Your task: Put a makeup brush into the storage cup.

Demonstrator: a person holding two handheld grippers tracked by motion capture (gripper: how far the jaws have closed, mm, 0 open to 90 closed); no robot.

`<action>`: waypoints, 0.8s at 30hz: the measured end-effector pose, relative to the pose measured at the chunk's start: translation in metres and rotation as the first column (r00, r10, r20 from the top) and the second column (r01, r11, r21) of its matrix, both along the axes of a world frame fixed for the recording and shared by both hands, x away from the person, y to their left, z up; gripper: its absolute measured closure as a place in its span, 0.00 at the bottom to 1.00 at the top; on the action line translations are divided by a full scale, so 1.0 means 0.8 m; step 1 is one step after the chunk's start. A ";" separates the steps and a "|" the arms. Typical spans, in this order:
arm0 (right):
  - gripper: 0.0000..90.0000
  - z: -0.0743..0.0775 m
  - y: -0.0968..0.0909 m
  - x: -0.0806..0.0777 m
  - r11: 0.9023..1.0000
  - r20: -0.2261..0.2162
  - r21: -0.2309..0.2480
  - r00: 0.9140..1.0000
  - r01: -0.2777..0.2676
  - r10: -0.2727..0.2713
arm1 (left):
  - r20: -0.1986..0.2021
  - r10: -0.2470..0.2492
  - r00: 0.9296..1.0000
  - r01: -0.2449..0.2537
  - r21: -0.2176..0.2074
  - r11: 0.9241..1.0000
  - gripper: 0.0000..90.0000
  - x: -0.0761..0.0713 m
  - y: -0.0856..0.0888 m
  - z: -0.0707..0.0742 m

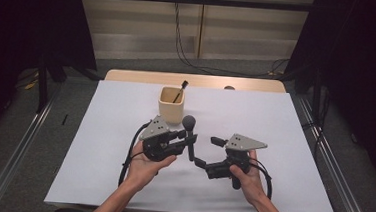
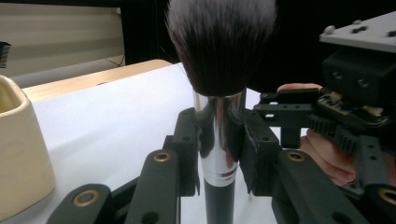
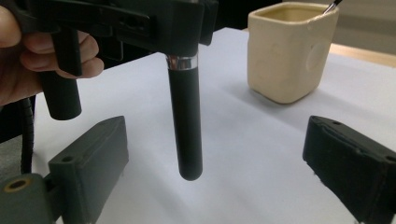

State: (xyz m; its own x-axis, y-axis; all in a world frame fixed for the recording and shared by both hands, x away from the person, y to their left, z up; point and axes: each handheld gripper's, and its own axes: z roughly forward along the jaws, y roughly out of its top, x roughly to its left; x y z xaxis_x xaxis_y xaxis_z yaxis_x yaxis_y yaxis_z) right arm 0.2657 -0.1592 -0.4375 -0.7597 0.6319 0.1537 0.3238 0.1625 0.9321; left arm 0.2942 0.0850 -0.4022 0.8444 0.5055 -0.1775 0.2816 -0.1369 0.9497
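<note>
Left tool (image 1: 190, 137) is clamped on the makeup brush (image 1: 189, 134), its pads pinching the shiny metal collar just under the bristles, seen plainly in the left gripper view (image 2: 219, 126). The brush stands upright, dark bristle head on top, black handle hanging free above the tabletop (image 1: 120, 181). Right tool (image 1: 209, 151) sits just beside it with jaws spread wide; in the right gripper view the handle (image 3: 186, 121) hangs between the two pads with clear space on either side, so nothing is held there. This reads as a handover just done: the left tool alone carries the brush. The cream cup (image 1: 171, 104) waits beyond both tools, one slim brush (image 1: 180, 91) already leaning in it. Next move, as I judge it: lift the brush over the cup's rim, handle downward, keep it upright, then let go.
</note>
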 end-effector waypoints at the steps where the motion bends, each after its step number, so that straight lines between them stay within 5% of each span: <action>1: 0.07 0.001 -0.001 -0.001 1.000 0.002 -0.001 1.000 0.007 -0.007 | -0.002 0.002 1.000 -0.002 -0.002 1.000 0.78 0.000 0.001 0.000; 12: 0.05 0.004 -0.017 -0.003 0.996 0.030 -0.020 0.996 0.085 -0.085 | -0.004 0.038 0.999 -0.038 -0.007 0.999 0.78 0.005 0.018 0.004; 24: 0.04 0.000 -0.048 -0.010 0.987 0.010 -0.014 0.988 0.157 -0.157 | -0.006 0.088 0.996 -0.088 -0.009 0.996 0.78 0.012 0.042 0.010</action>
